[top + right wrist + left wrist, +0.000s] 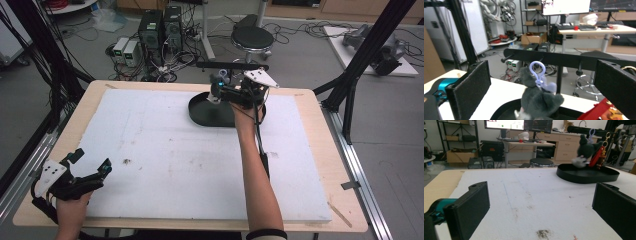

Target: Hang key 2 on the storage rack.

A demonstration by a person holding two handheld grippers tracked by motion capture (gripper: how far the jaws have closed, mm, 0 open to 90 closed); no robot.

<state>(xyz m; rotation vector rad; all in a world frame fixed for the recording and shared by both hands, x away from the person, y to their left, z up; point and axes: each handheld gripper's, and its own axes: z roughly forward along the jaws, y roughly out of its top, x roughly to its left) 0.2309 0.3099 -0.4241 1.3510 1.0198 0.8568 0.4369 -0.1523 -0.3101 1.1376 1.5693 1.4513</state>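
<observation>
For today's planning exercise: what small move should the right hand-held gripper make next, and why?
Probably lift straight back. The right hand-held gripper stands open with the grey plush keychain toy loose between its pads, hanging by its lilac plastic clip over the black oval tray.

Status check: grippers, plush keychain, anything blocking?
Left gripper open, idle near table edge. Right gripper open above black tray. Grey plush keychain free between jaws, purple clip upright. Black rack bar close behind.
</observation>
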